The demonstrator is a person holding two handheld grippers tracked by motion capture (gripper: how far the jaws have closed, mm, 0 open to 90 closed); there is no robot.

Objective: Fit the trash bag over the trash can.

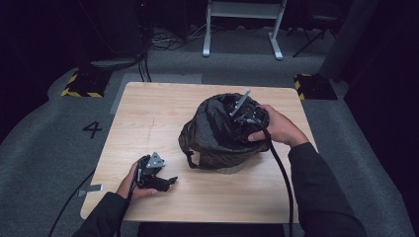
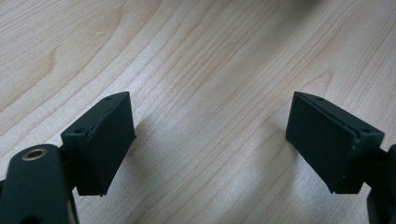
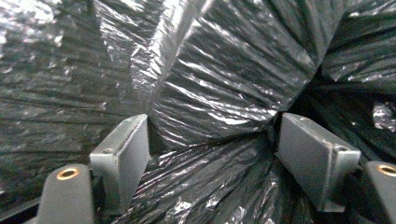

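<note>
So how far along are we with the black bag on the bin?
Done: the black bag already drapes over the bin's rim. In hand: the right gripper, jaws open, is down inside, apparently pressing plastic against the wall. The left gripper idles open over the table. Left: perhaps tidying the loose tie.

A light wooden tabletop (image 1: pixel 148 118) stands on grey carpeted floor (image 1: pixel 39 143) in a dim room. A dark "4" (image 1: pixel 92 129) marks the floor off its left edge. Yellow-and-black striped blocks (image 1: pixel 81 84) sit beyond both far corners. Behind, a white frame's legs (image 1: pixel 207 34) rise among cables (image 1: pixel 146 66).
</note>
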